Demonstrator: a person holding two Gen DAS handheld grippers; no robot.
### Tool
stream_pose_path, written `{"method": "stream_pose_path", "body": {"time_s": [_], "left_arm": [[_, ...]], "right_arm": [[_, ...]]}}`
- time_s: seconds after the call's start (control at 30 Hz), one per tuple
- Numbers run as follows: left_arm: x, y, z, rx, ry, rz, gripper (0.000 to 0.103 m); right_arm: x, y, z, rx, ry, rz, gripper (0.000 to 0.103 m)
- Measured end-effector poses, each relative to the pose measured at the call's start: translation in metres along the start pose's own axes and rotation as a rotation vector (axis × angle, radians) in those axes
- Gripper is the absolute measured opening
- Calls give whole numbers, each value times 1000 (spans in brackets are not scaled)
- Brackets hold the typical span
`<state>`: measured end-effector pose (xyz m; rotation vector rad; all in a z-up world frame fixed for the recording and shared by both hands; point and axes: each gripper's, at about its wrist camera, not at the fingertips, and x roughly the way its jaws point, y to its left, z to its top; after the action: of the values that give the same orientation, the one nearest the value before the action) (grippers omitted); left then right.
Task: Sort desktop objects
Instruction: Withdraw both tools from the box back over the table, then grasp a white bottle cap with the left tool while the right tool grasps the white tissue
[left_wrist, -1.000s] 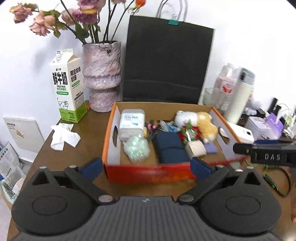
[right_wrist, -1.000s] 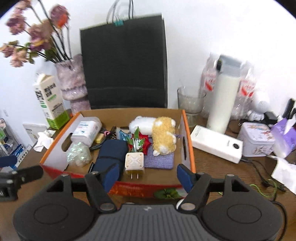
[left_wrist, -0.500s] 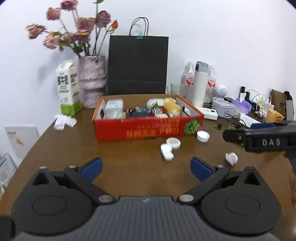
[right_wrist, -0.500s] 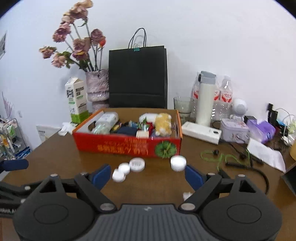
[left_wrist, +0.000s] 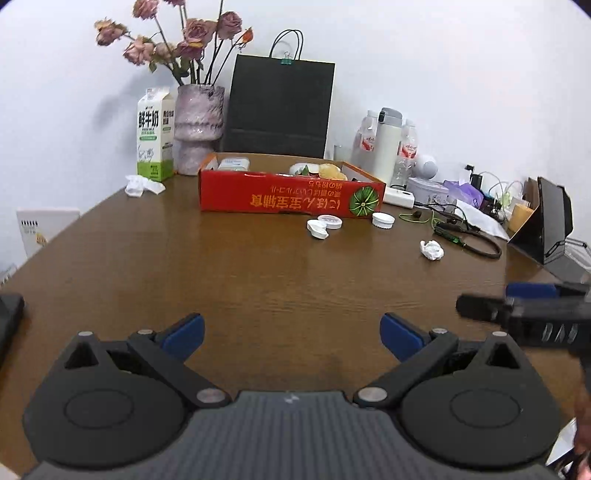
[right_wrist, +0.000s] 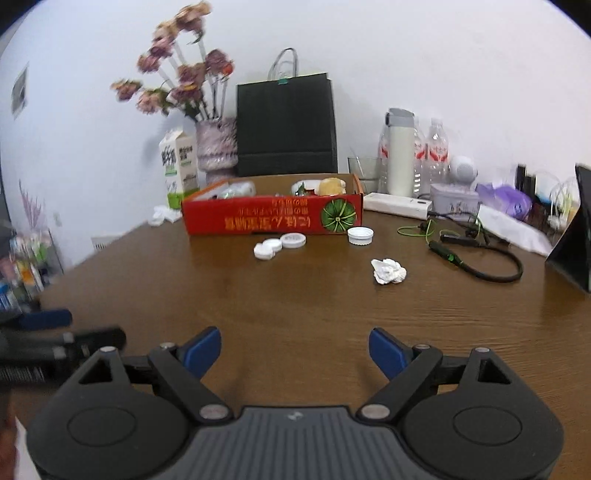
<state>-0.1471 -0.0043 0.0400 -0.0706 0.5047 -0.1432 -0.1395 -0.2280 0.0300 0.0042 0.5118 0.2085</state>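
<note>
A red cardboard box (left_wrist: 288, 197) (right_wrist: 273, 218) holding small items stands at the far middle of the brown table. White caps (left_wrist: 325, 224) (right_wrist: 280, 244) and one more cap (left_wrist: 383, 220) (right_wrist: 359, 235) lie in front of it. A crumpled white paper (left_wrist: 431, 250) (right_wrist: 388, 271) lies to the right. My left gripper (left_wrist: 291, 336) is open and empty, low over the near table. My right gripper (right_wrist: 295, 350) is open and empty, also near; it shows at the right of the left wrist view (left_wrist: 524, 314).
Behind the box stand a milk carton (left_wrist: 155, 142), a vase of dried flowers (left_wrist: 199, 125) and a black paper bag (left_wrist: 280, 107). A thermos (right_wrist: 400, 155), bottles, a tin, cables (right_wrist: 476, 258) and a tablet stand (left_wrist: 550, 225) crowd the right side. A crumpled tissue (left_wrist: 142, 185) lies left.
Both grippers have pulled back from the box toward the near table edge. The box and caps now look far away. Both stay open and empty.
</note>
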Motion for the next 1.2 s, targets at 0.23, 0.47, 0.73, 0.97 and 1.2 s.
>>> {"method": "stream_pose_path", "body": {"time_s": [0.23, 0.47, 0.73, 0.97, 1.2], "left_arm": [[14, -4, 7, 20, -7, 16, 103], [88, -12, 41, 18, 58, 8, 100], [188, -29, 86, 12, 101, -8, 75], [231, -43, 98, 28, 103, 8, 67], [247, -36, 96, -2, 160, 9, 40]], "right_arm": [[16, -3, -1, 9, 19, -13, 87], [65, -43, 22, -7, 61, -82, 82], [135, -88, 57, -9, 113, -62, 61], [176, -89, 66, -23, 163, -29, 20], [184, -79, 73, -53, 159, 17, 30]]}}
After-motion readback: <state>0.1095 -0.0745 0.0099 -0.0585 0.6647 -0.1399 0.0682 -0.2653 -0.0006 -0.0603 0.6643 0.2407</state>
